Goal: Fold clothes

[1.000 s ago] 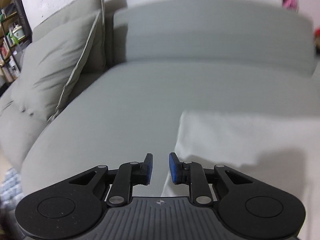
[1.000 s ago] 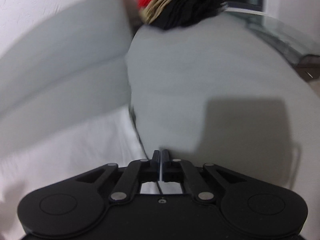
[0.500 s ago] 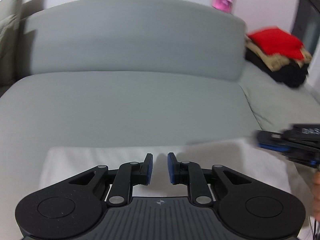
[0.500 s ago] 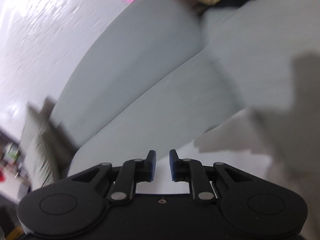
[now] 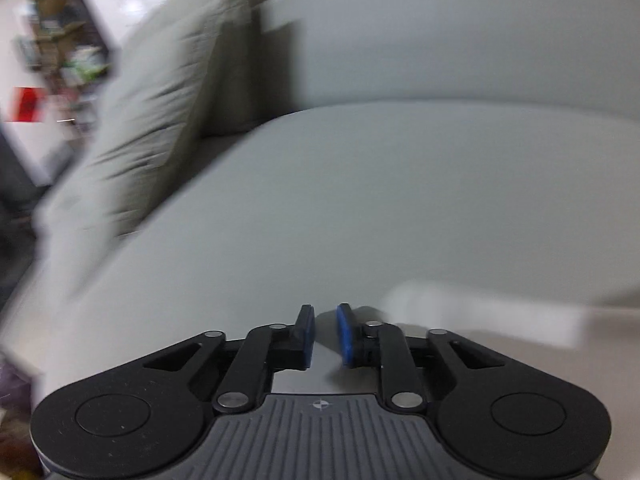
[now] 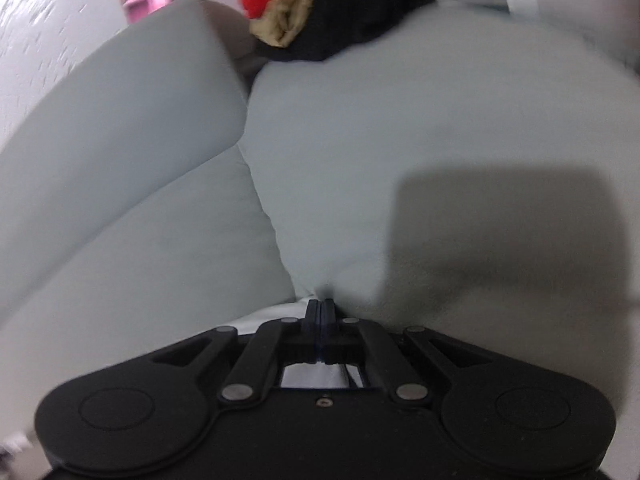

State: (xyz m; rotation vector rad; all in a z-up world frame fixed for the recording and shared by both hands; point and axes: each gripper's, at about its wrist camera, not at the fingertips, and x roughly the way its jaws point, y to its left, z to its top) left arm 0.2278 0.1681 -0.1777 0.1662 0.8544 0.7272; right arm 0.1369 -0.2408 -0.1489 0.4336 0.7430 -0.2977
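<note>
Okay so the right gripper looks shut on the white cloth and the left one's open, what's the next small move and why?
Probably bring the left gripper right, onto the near edge of the white cloth, and close. Its jaws stand open and empty over the grey sofa, while the right gripper looks shut on the cloth's edge; a fold likely needs both.

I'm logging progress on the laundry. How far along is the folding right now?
Done: a pile of clothes in red, tan and black sits on the far sofa cushion; whether it is folded is unclear. In hand: the right gripper is shut, with white cloth at its tips. The left gripper is open beside the white garment, holding nothing. Left: the white piece lies flat, fold unfinished.
</note>
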